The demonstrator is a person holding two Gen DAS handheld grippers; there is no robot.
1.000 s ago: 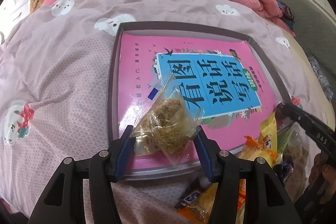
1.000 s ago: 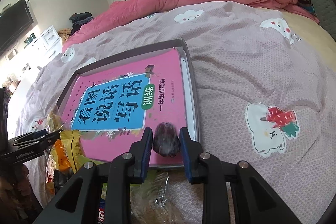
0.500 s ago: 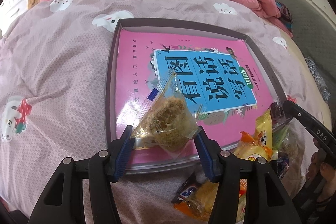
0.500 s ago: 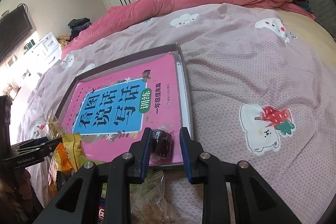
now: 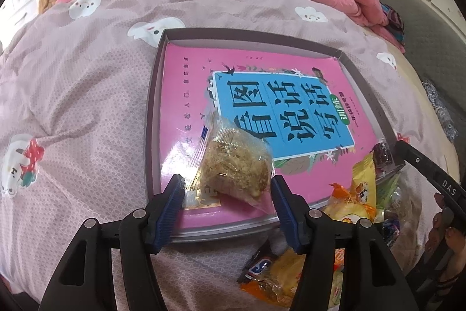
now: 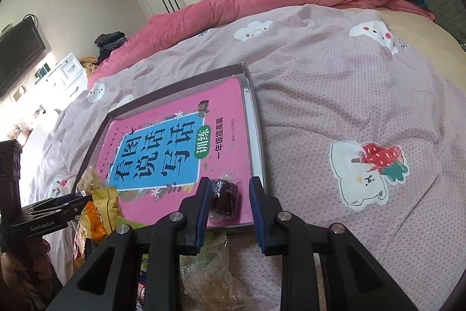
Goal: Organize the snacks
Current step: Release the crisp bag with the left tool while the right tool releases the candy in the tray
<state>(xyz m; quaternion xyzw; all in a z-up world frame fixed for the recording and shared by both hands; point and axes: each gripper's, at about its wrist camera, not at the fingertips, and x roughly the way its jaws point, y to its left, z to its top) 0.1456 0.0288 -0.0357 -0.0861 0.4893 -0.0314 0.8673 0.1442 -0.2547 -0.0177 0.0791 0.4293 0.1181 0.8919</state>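
Snacks come first: my left gripper [image 5: 228, 209] is opening its fingers around the clear-wrapped golden floss cake [image 5: 234, 168], letting it settle on the pink book [image 5: 262, 95] inside the shallow grey box [image 5: 151, 121]. Only the right view shows my right gripper [image 6: 228, 201], fingers narrow, around the dark wrapped sweet [image 6: 225, 196].

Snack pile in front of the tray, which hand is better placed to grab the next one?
Probably left: the left fingers are opening around the clear packet on the book, with the pile right below. The right fingers hold a dark candy.
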